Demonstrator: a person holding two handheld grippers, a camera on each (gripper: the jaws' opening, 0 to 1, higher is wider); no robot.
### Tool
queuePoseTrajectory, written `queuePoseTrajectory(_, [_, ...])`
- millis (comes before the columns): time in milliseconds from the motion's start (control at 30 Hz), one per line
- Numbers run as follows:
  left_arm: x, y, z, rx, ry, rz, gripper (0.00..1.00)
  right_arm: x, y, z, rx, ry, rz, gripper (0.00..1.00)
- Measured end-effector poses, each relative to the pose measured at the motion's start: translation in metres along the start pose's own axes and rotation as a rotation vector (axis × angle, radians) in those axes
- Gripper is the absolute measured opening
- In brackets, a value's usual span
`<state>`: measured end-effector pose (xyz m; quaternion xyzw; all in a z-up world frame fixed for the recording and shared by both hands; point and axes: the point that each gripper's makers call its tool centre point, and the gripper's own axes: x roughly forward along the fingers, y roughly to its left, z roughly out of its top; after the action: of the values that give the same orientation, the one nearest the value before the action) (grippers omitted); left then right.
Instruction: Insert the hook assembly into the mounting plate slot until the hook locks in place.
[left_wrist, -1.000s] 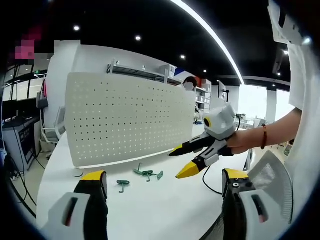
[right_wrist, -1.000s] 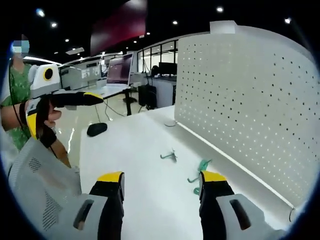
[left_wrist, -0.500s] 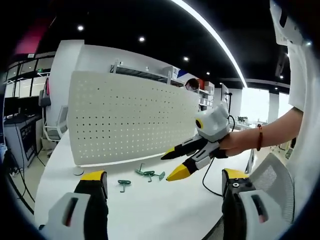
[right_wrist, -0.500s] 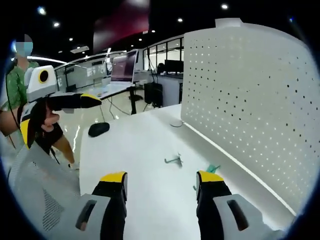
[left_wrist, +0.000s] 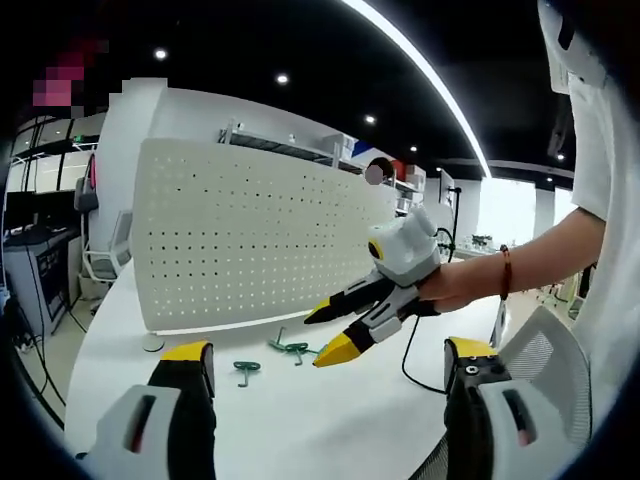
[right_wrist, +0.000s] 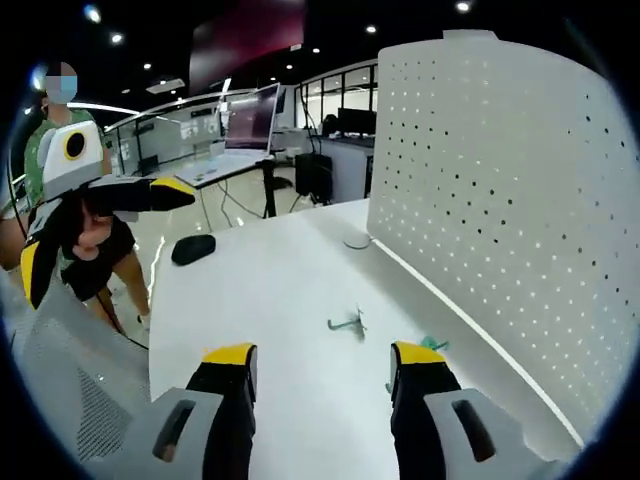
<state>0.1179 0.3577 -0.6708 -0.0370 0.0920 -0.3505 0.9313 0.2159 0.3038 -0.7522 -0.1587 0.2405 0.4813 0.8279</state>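
In the left gripper view, the pegboard (left_wrist: 260, 240) stands upright on the far side of the table (left_wrist: 320, 420). Before its foot lie the hooks (left_wrist: 292, 349), with one more hook (left_wrist: 246, 370) apart to their left. The right gripper (left_wrist: 330, 330) hangs just above the hooks, seemingly clear of them. In the right gripper view, a mouse (right_wrist: 192, 248) lies at the table's far left edge.

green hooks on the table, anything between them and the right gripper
Nothing visible does. In the left gripper view the right gripper, jaws open, hangs just above the green hooks on the white table, with bare air between. The pegboard stands behind them.
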Motion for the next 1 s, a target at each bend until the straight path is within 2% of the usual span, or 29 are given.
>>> queuePoseTrajectory(100, [0.000, 0.002, -0.002, 0.002, 0.007, 0.006, 0.97, 0.005, -0.001, 0.001, -0.006, 0.005, 0.006, 0.53])
queuePoseTrajectory(233, [-0.001, 0.002, -0.003, -0.004, 0.005, 0.004, 0.97, 0.011, -0.004, 0.002, -0.016, 0.007, 0.007, 0.47])
queuePoseTrajectory(1000, [-0.004, 0.013, -0.006, -0.013, 0.011, 0.012, 0.97, 0.039, -0.013, 0.004, -0.082, 0.088, 0.038, 0.43])
